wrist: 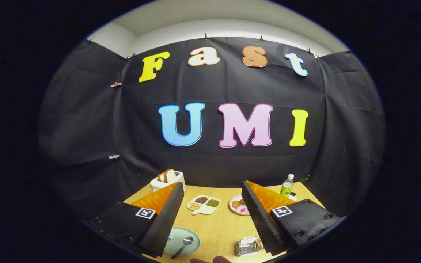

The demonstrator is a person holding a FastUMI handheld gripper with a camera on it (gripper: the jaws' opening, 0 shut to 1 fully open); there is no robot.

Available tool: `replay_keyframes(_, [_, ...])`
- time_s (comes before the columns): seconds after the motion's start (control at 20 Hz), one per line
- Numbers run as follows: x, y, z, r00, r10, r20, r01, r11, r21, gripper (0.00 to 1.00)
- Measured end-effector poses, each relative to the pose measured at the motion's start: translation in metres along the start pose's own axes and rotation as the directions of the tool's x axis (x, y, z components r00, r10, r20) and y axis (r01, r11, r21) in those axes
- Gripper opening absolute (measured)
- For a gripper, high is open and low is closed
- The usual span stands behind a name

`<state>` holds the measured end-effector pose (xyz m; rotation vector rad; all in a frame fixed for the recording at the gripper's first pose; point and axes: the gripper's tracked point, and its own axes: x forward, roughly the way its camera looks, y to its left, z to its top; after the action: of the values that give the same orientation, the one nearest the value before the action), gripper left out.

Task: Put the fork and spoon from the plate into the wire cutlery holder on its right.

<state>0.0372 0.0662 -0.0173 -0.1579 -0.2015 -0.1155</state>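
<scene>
Spoon (183, 246) lies on plate (192, 235) between open hand-held gripper (212, 190) fingers.

- The plate (189, 245) lies partly behind the left finger (163, 219) of the gripper (214, 219), whose 2 fingers stand wide apart with bare table (219, 228) between them.
- The fork (170, 236) shows just its tines beside that finger; the handle is hidden.
- The spoon (184, 246) has its handle end lost in the dark at the table's near edge.
- The wire cutlery holder (249, 246) is partly covered by the right finger (263, 219).
- The food plate (238, 206) beyond is half hidden behind the same finger; its contents are too small to tell.
- The bottle (287, 185) has its base concealed.
- A fingertip-like shape (220, 259) at the near edge is cut off.
</scene>
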Motion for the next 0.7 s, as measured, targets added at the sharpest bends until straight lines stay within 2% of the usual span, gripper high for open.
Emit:
replay_keyframes(0.2, [0.016,0.035,-0.073,0.985,0.035,-0.166,-0.037,0.999,-0.010,0.99])
replay_keyframes(0.35, [0.023,0.054,-0.129,0.951,0.036,-0.306,-0.040,0.999,-0.009,0.99])
replay_keyframes(0.5, [0.023,0.064,-0.188,0.889,0.036,-0.456,-0.031,0.999,0.018,0.98])
replay_keyframes(0.7, [0.019,0.080,-0.262,0.766,0.041,-0.641,-0.029,0.999,0.028,0.98])
